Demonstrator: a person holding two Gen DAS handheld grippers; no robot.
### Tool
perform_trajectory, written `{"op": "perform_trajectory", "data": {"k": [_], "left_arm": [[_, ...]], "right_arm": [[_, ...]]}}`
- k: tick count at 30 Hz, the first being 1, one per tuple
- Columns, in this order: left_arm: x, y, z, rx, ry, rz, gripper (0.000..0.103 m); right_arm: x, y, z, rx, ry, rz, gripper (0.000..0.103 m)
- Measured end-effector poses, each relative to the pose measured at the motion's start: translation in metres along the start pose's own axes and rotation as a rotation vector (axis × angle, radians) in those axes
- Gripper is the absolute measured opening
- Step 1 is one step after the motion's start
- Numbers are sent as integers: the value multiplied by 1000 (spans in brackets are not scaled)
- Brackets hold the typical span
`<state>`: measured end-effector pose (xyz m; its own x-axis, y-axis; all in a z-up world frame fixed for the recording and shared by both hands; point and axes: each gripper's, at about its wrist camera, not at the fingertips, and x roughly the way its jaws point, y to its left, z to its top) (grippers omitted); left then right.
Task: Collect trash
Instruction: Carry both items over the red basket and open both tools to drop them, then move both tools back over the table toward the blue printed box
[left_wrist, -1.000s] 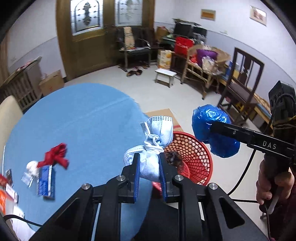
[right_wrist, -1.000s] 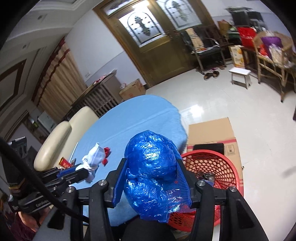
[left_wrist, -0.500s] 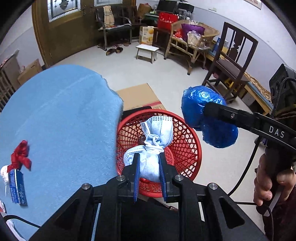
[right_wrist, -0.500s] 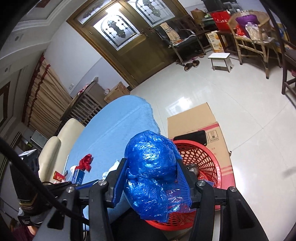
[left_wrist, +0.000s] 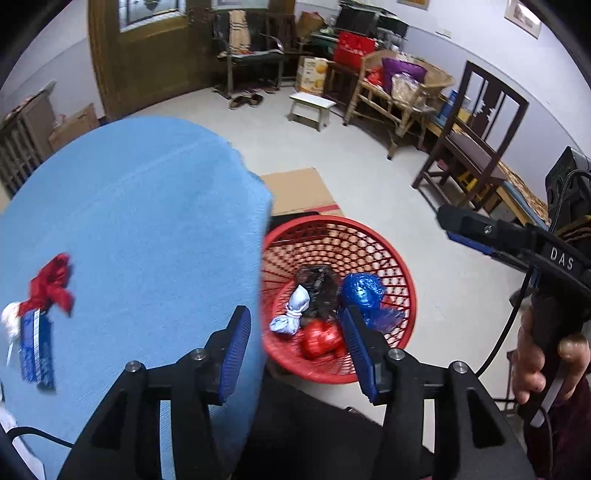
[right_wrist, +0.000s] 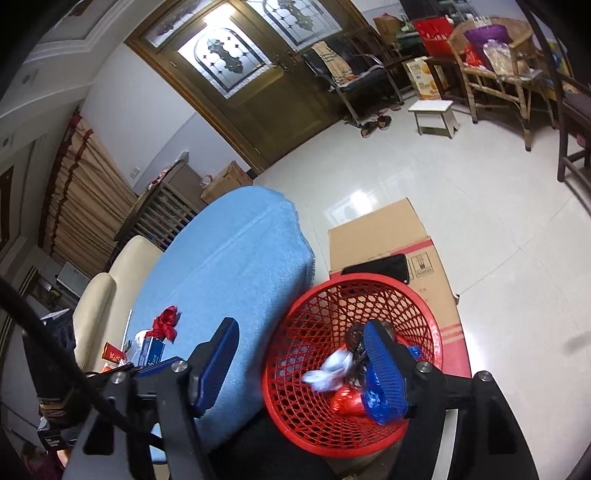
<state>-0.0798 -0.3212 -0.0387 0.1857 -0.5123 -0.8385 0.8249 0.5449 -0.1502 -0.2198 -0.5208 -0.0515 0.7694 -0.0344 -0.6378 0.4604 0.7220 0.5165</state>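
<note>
A red mesh basket (left_wrist: 391, 258) (right_wrist: 321, 306) stands on the floor beside the blue-clothed round table (left_wrist: 140, 221) (right_wrist: 229, 266). In it lie a crumpled blue bag (left_wrist: 362, 291) (right_wrist: 380, 402), a knotted pale-blue mask bundle (left_wrist: 291, 314) (right_wrist: 328, 373), a dark wad (left_wrist: 317, 284) and a red wad (left_wrist: 321, 339). My left gripper (left_wrist: 295, 347) is open and empty above the basket's near rim. My right gripper (right_wrist: 299, 365) is open and empty over the basket; it also shows in the left wrist view (left_wrist: 465, 229). A red ribbon (left_wrist: 51, 280) (right_wrist: 166, 321) and a blue packet (left_wrist: 35, 347) lie on the table.
Flattened cardboard (right_wrist: 384, 240) lies on the floor behind the basket. A cream chair (right_wrist: 107, 291) stands by the table's far side. A dark wooden chair (left_wrist: 472, 147), wicker furniture (left_wrist: 399, 92) and a small white stool (left_wrist: 310, 107) stand along the walls.
Both grippers opened. The blue bag dropped from the right gripper and the mask bundle from the left gripper into the red basket.
</note>
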Motion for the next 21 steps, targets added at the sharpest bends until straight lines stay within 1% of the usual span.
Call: {"op": "perform_trajectory", "data": {"k": [4, 5, 7, 9, 10, 11, 13, 14, 17, 21], "left_arm": [[-27, 22, -18, -48, -45, 53, 53], [-39, 30, -24, -60, -67, 82, 53], [-57, 42, -35, -79, -105, 122, 56], [-77, 57, -50, -108, -144, 176, 62], [-81, 62, -54, -119, -153, 194, 63], [-92, 71, -64, -144, -171, 225, 63], [-105, 85, -78, -177, -186, 260, 63], [-114, 96, -90, -206, -191, 291, 63], [-131, 118, -116, -266, -200, 339, 64], [-150, 152, -158, -352, -195, 441, 64]], "right_arm": [[-3, 17, -1, -37, -13, 25, 73], [-2, 22, -1, -46, -13, 32, 73], [-2, 36, -3, -76, -10, 47, 73], [-2, 50, -4, -107, -9, 63, 73], [-2, 57, -5, -121, -8, 68, 73], [-2, 63, -5, -131, -6, 74, 73], [-2, 79, -5, -162, -3, 92, 73], [-1, 87, -6, -177, -1, 98, 73], [1, 111, -10, -222, 8, 123, 73], [11, 143, -15, -281, 44, 150, 73]]}}
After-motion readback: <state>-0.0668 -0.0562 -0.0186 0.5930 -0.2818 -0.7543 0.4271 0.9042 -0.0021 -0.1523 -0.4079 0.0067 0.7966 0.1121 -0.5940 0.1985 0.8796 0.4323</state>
